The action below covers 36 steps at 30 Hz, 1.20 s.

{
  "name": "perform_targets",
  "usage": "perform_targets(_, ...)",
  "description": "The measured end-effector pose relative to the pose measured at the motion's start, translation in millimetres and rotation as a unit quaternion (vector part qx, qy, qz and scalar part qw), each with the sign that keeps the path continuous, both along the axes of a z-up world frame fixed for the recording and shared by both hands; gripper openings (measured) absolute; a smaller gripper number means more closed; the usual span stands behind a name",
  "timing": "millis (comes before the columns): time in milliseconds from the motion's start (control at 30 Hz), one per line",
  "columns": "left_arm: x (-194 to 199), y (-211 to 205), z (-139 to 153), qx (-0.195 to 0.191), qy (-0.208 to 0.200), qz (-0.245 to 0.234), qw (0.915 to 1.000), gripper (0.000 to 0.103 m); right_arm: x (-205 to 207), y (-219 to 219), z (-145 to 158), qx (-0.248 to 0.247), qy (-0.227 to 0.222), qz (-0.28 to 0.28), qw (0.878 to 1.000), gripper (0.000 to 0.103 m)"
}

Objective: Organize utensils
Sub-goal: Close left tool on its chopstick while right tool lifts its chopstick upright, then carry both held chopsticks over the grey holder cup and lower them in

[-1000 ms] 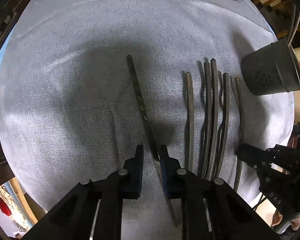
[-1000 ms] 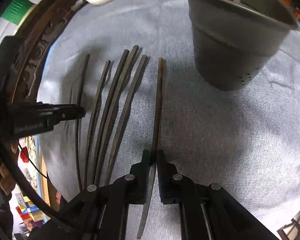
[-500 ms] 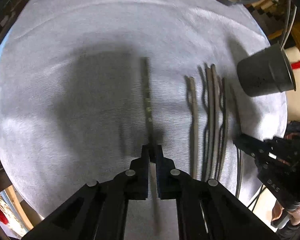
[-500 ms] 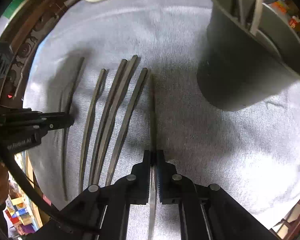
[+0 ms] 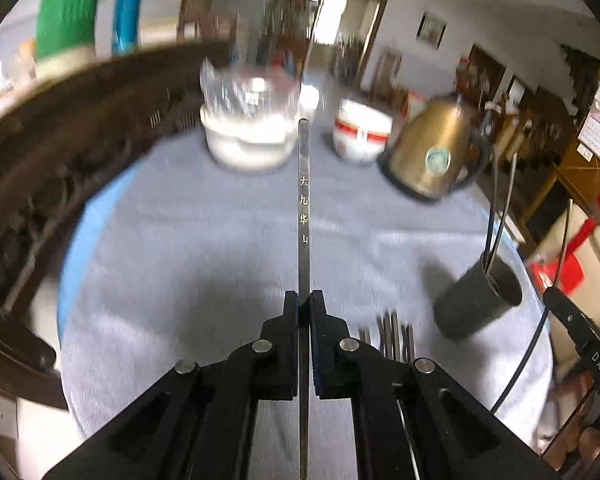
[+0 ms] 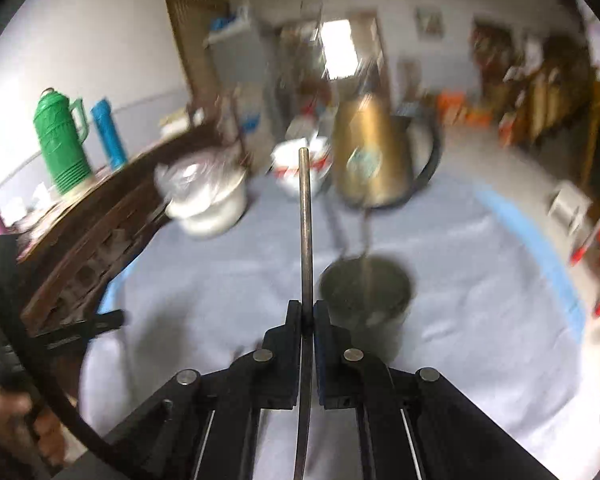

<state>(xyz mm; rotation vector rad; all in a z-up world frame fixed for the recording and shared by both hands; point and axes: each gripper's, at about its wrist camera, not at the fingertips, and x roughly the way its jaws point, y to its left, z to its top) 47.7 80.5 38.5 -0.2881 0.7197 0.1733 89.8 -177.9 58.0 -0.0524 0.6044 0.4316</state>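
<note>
Both tools are clamped tight on a chopstick each right now. The left tool (image 5: 304,304) has its pads pinched on a dark, square-sided chopstick with small gold characters (image 5: 304,200) printed down it, the stick poking straight out ahead past the fingers and clear of the grey cloth-covered round counter (image 5: 180,264). The right tool (image 6: 307,314) grips a plain dark round-tipped chopstick (image 6: 306,220) the same way, also off the cloth.

The dark grey plastic utensil cup (image 5: 480,304) stands toward the right edge of the counter with a few thin sticks already standing in it; from the right wrist view it's just beside the right tool's tip. A bunch of loose dark chopsticks (image 5: 392,332) lies on the cloth just next to the cup, partly hidden behind the left tool.

Along the far edge sit a white lidded bowl (image 5: 248,140), a red-and-white pot (image 5: 360,132) and a brass-coloured kettle (image 5: 432,152). It's all pretty blurry.
</note>
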Motion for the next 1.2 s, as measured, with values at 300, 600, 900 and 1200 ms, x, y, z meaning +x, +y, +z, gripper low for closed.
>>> perform_targets(300,-42,-10,-23,0.062,-0.077,0.031,0.9946,0.006,-35,-8,-35,-0.026,-0.055,-0.021,0.998,0.006)
perform_targets(600,-88,-21,-12,0.081,-0.101,0.026,0.9912,0.007,-68,-22,-26,-0.007,-0.072,-0.008,0.997,0.007)
perform_targets(900,-101,-26,-3,0.069,-0.099,0.015,0.9926,0.007,-82,-44,-22,0.014,-0.058,-0.008,0.998,0.007)
perform_targets(1200,-82,-27,30,0.03,-0.129,0.007,0.9912,0.007,-53,-61,8,0.079,-0.068,-0.028,0.994,0.006)
